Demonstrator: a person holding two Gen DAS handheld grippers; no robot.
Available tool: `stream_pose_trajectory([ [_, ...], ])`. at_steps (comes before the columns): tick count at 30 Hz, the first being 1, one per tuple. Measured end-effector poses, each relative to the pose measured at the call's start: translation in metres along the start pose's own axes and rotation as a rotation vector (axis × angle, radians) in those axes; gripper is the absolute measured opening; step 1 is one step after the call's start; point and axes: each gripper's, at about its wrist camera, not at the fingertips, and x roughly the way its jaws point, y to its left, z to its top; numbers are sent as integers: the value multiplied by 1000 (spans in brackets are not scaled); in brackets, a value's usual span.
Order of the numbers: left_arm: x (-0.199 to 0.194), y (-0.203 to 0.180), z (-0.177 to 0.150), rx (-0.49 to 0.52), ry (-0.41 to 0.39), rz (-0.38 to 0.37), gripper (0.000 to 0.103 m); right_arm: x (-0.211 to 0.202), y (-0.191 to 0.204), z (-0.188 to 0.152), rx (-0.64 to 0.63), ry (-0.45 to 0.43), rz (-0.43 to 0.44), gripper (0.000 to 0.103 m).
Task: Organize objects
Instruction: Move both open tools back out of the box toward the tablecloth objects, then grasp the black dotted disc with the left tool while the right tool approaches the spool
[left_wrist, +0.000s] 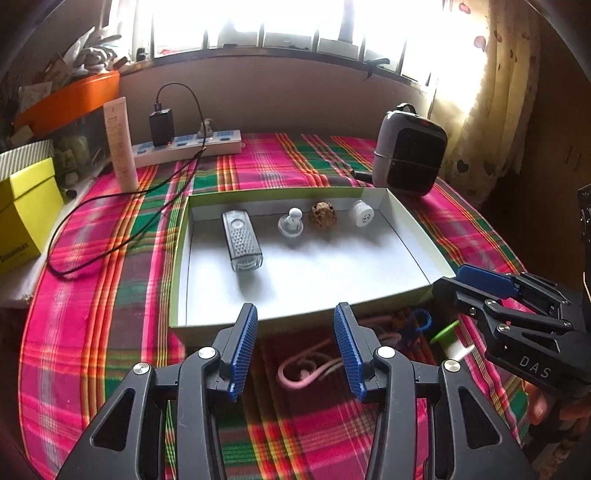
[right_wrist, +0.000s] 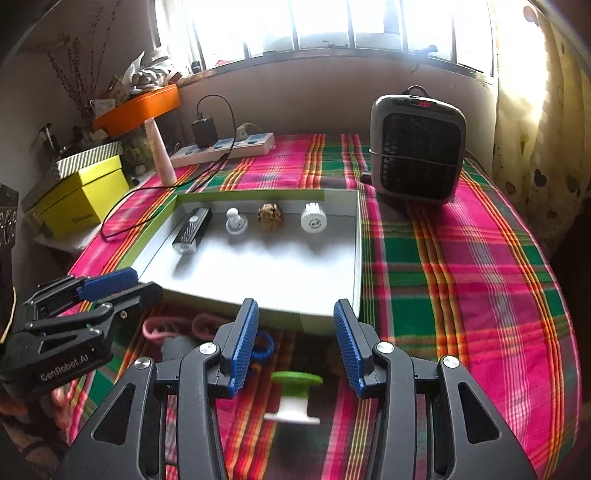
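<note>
A shallow white box lid with green rim (left_wrist: 177, 280) (right_wrist: 356, 258) lies on the plaid cloth. Along its far side sit a bike light (left_wrist: 242, 242) (right_wrist: 192, 230), a white knob (left_wrist: 291, 223) (right_wrist: 235, 221), a walnut (left_wrist: 323, 215) (right_wrist: 270, 217) and a white round cap (left_wrist: 362, 213) (right_wrist: 313, 220). In front of the box lie a pink cord (left_wrist: 295, 373) (right_wrist: 162, 328), a blue ring (left_wrist: 417, 325) (right_wrist: 264, 349) and a green-and-white spool (right_wrist: 295, 398) (left_wrist: 448, 338). My left gripper (left_wrist: 295, 350) is open above the pink cord. My right gripper (right_wrist: 295, 347) is open above the spool.
A grey fan heater (left_wrist: 408, 151) (right_wrist: 417, 147) stands at the back right. A power strip with charger (left_wrist: 184, 144) (right_wrist: 225, 147), a cream tube (left_wrist: 120, 144) (right_wrist: 160, 153) and a yellow box (left_wrist: 26, 206) (right_wrist: 85, 195) are at the back left. A black cable (left_wrist: 110, 206) trails over the cloth.
</note>
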Motion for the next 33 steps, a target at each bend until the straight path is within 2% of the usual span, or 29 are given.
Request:
stream_pose_trajectory([
  [8, -8, 2, -16, 4, 18, -28, 44, -10, -5, -16, 20, -6, -12, 44],
  [22, -8, -4, -35, 0, 62, -125, 46, -18, -10, -42, 34, 16, -1, 44],
  [26, -6, -11, -35, 16, 70, -150, 47, -20, -11, -45, 33, 19, -1, 52],
  [33, 2, -23, -35, 33, 95, -171, 48, -20, -9, -48, 24, 22, 15, 52],
])
